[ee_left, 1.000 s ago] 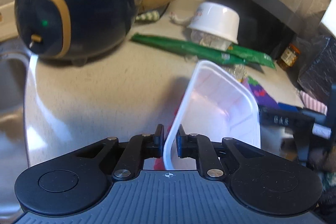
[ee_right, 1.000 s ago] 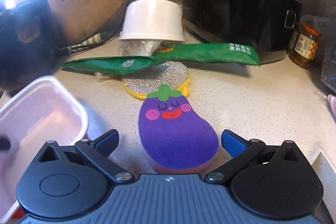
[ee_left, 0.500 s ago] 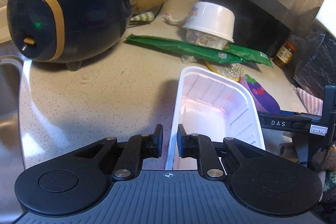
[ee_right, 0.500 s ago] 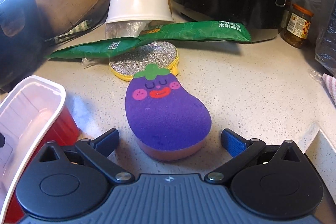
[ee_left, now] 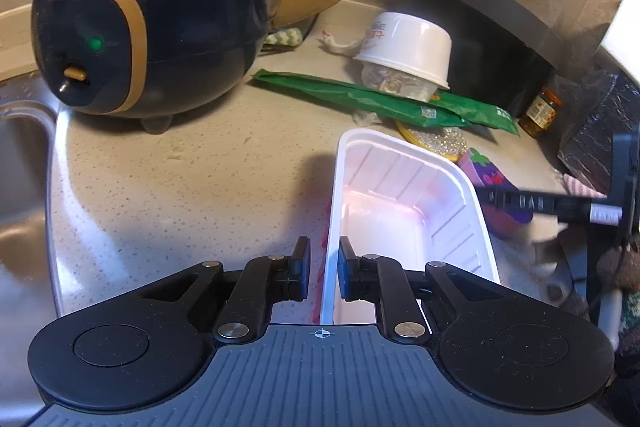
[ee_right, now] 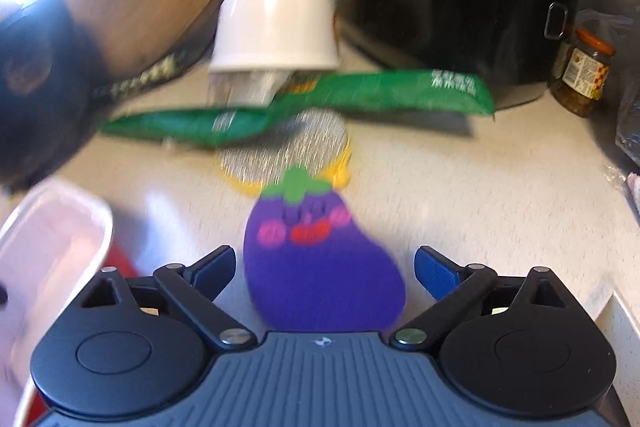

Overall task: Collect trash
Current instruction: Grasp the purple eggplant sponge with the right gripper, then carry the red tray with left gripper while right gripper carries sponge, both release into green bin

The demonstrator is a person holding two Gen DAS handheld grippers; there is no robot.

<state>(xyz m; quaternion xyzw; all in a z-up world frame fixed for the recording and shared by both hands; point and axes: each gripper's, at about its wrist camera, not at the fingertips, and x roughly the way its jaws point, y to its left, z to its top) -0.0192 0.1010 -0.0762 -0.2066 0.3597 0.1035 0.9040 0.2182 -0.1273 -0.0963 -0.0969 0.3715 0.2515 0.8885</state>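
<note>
Your left gripper point(ee_left: 323, 259) pinches the white plastic tray's point(ee_left: 404, 203) rim; your right gripper point(ee_right: 324, 267) spreads wide around the eggplant-shaped sponge point(ee_right: 320, 259), untouched.

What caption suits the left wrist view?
Left tool pinching white plastic tray by its rim above the countertop.

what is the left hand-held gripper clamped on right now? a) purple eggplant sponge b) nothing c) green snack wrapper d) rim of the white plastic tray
d: the left hand-held gripper has its fingers closed on the near rim of the white rectangular plastic tray, while the purple eggplant-shaped sponge lies untouched on the counter.
</note>
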